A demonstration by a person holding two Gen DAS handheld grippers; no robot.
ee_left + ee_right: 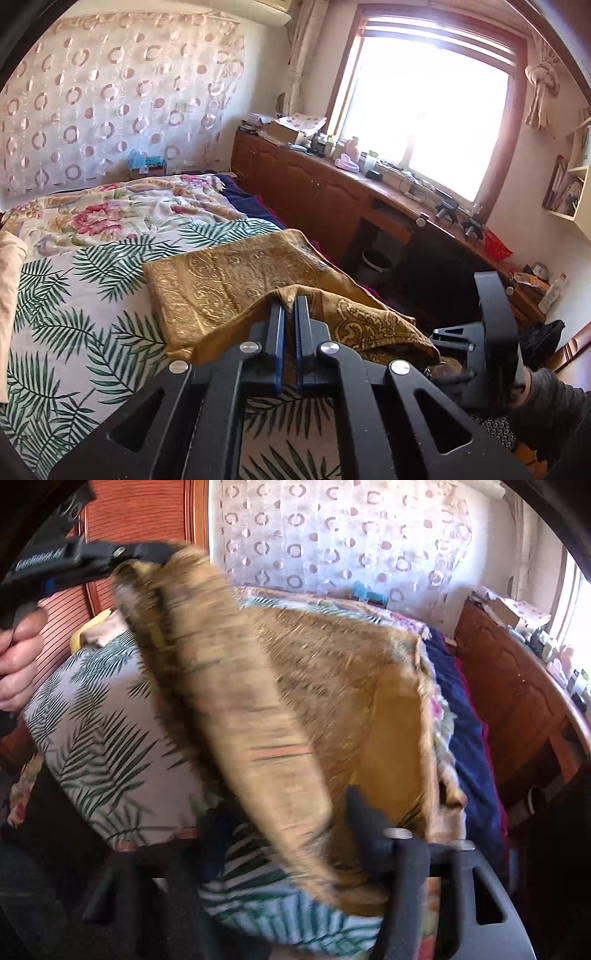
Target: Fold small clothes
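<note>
The left tongs (pixel 290 301) pinch a corner of the gold patterned cloth (pixel 236 280) – lifted off the palm-print bed (pixel 74 295) at 9 o'clock. The right tongs (pixel 314 808) (blurred) sit in cloth; grip unclear.

Home bedroom: bed (pixel 92 288), curtained window (pixel 424 110).

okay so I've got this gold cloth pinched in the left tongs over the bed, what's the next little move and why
Probably carry the pinched corner across toward the far edge. The left tongs are shut on the gold cloth, lifted above the leaf-print sheet, while the right tongs meet its other end, though blur hides that grip.
</note>
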